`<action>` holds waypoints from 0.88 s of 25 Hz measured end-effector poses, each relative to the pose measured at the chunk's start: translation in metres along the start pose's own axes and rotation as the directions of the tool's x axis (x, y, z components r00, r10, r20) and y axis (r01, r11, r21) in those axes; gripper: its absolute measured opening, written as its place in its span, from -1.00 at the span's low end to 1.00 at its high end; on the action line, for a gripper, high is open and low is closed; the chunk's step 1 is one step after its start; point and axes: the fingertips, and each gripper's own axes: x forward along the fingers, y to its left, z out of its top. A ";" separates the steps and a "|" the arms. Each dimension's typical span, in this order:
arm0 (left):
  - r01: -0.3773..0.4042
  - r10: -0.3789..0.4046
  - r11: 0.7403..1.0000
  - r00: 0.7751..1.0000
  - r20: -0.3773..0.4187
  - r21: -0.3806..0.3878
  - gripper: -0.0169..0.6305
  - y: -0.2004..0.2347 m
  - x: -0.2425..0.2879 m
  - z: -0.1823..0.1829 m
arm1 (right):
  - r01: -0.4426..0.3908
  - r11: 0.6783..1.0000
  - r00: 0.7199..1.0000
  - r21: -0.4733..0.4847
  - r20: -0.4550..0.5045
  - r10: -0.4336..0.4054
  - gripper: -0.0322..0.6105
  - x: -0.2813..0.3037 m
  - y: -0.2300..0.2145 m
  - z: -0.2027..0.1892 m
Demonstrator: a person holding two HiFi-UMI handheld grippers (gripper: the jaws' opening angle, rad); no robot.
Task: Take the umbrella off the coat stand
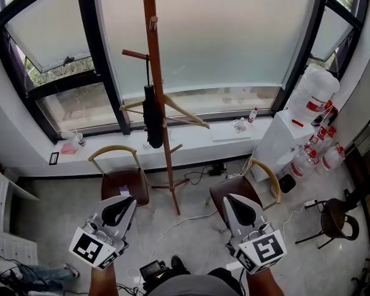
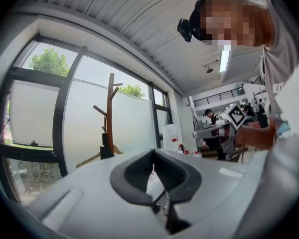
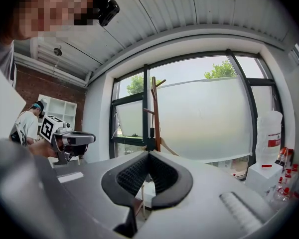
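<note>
Two grippers are showing at six o'clock in the head view, the left gripper and the right gripper, both closed on nothing; the black umbrella is hanging from a peg of the coat stand at twelve o'clock, well apart. A chair is standing between, risking a bump, and a sideways tug is risking tipping the thin stand or dislodging the wooden hanger. At two o'clock a big jug and small bottles are sitting, their fill unclear. In the left gripper view the umbrella is hanging at eleven o'clock beyond closed jaws. In the right gripper view the umbrella is hanging at twelve o'clock beyond closed jaws; arriving unopened is risking shoving it.
</note>
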 end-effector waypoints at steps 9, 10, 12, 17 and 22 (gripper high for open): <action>0.010 -0.010 1.000 1.000 0.015 -0.021 -0.94 0.030 0.016 -0.008 | 0.008 1.000 1.000 -0.013 -0.012 -0.008 -0.89 0.033 -0.002 0.003; 0.006 -0.006 1.000 1.000 0.014 -0.024 -0.94 0.032 0.020 -0.010 | 0.004 1.000 1.000 -0.014 -0.014 -0.004 -0.89 0.037 -0.005 0.003; -0.005 0.006 1.000 1.000 0.010 -0.029 -0.94 0.036 0.026 -0.013 | -0.011 1.000 1.000 -0.014 -0.016 0.011 -0.89 0.047 -0.011 0.002; -0.056 0.056 0.998 0.998 -0.004 -0.035 -0.94 0.047 0.040 -0.013 | -0.070 0.998 0.997 -0.003 -0.022 0.070 -0.89 0.078 -0.024 0.001; -0.124 0.123 0.992 0.992 -0.027 -0.031 -0.94 0.062 0.059 -0.010 | -0.150 0.989 0.988 0.006 -0.022 0.150 -0.89 0.113 -0.040 0.007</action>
